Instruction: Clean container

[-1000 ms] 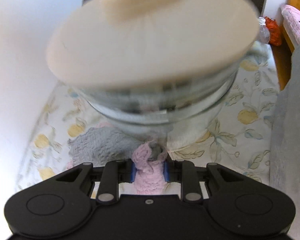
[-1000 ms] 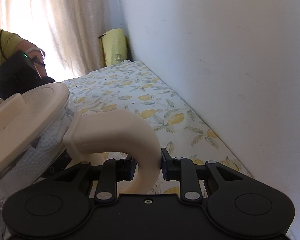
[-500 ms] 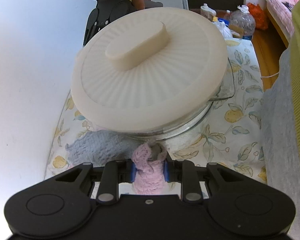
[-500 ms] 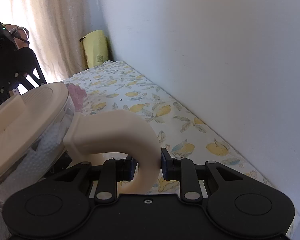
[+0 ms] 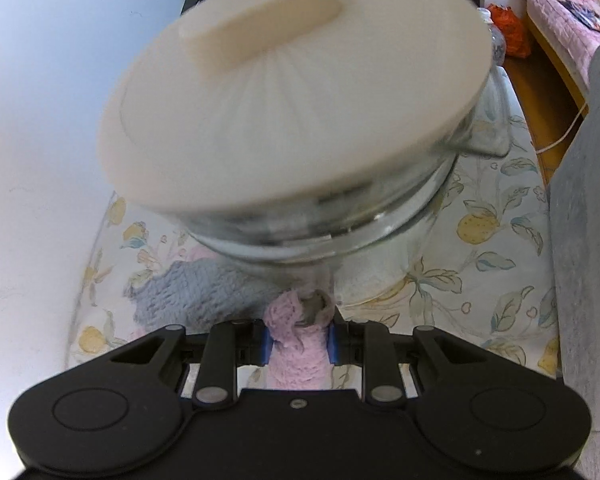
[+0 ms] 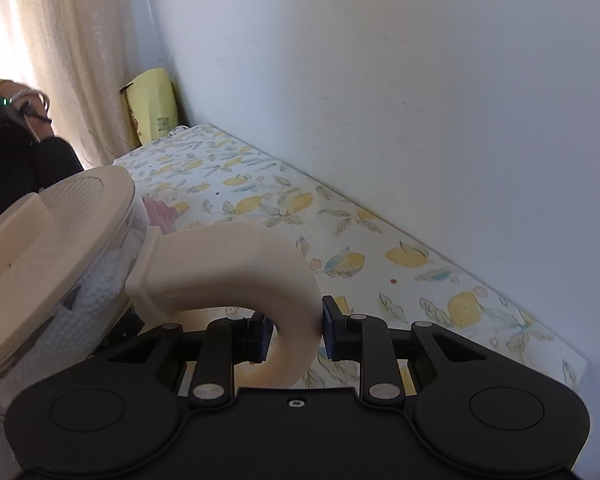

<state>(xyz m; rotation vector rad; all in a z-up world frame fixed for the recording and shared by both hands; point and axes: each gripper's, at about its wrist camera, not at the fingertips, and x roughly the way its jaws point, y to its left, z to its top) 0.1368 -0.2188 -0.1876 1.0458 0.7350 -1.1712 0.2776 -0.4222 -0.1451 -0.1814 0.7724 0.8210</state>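
The lid (image 5: 300, 112) is cream with fine radial ribbing and a plain cream bar grip; the glass container (image 5: 380, 232) beneath it is clear. The curved handle (image 6: 236, 268) is the same cream. The cloth (image 5: 296, 352) is pale pink knit with a grey-blue part (image 5: 196, 296). Both tongs, left (image 5: 298, 344) and right (image 6: 294, 336), are black with blue pads. The worktop cover (image 6: 380, 248) is white, printed with yellow lemons and grey-green leaves. The wall (image 6: 380, 80) is pale blue-white, the curtain (image 6: 60, 40) beige.
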